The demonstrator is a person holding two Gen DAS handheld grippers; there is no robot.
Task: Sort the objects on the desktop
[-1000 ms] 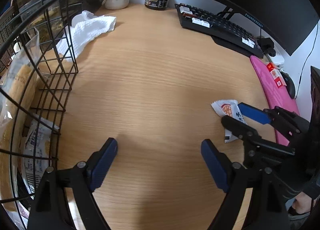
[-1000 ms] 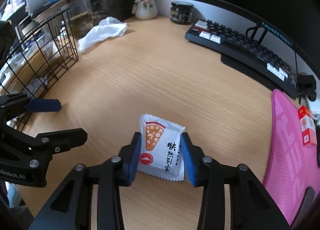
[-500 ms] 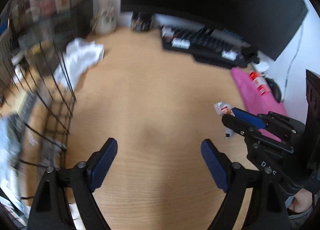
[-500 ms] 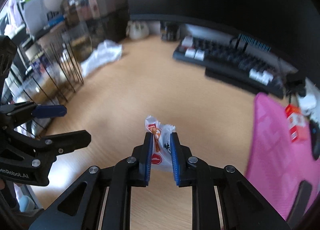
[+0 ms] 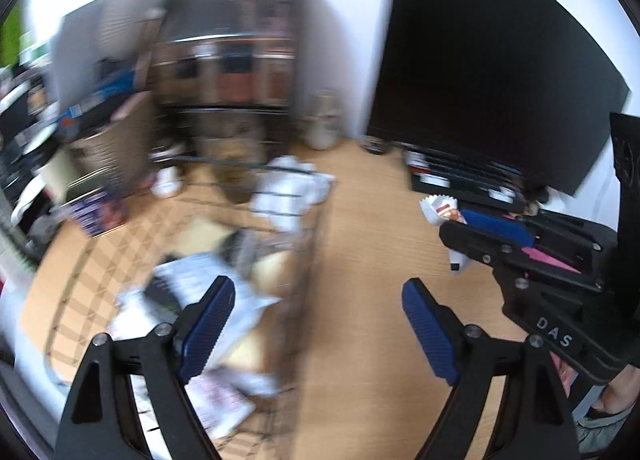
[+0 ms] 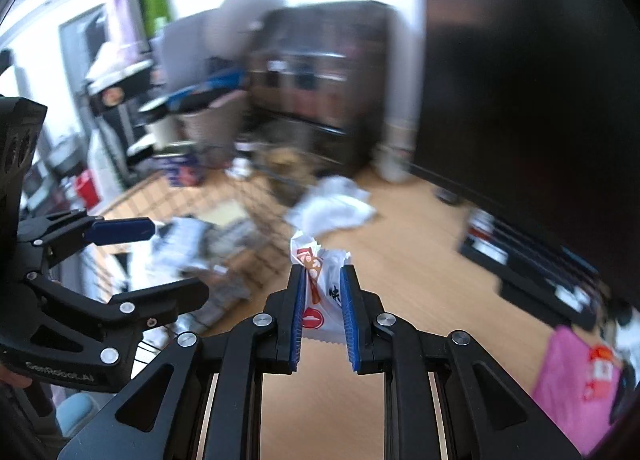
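Note:
My right gripper (image 6: 323, 280) is shut on a white snack packet (image 6: 322, 292) with red and orange print, held up above the wooden desk. The packet (image 5: 438, 208) and the right gripper (image 5: 468, 219) also show at the right of the left wrist view. My left gripper (image 5: 316, 312) is open and empty, above the edge of a black wire basket (image 5: 304, 211) that holds several packets. It also shows at the left of the right wrist view (image 6: 160, 256). Both views are blurred.
A crumpled white cloth (image 6: 332, 205) lies by the basket (image 6: 256, 227). A black keyboard (image 6: 532, 260) and a monitor (image 5: 480, 71) stand at the right, with a pink mat (image 6: 572, 380) in front. Dark drawers (image 5: 228, 59) and a vase (image 5: 324, 123) stand behind.
The right gripper closed on the snack packet and lifted it off the desk. Both grippers rose and swung left toward the wire basket.

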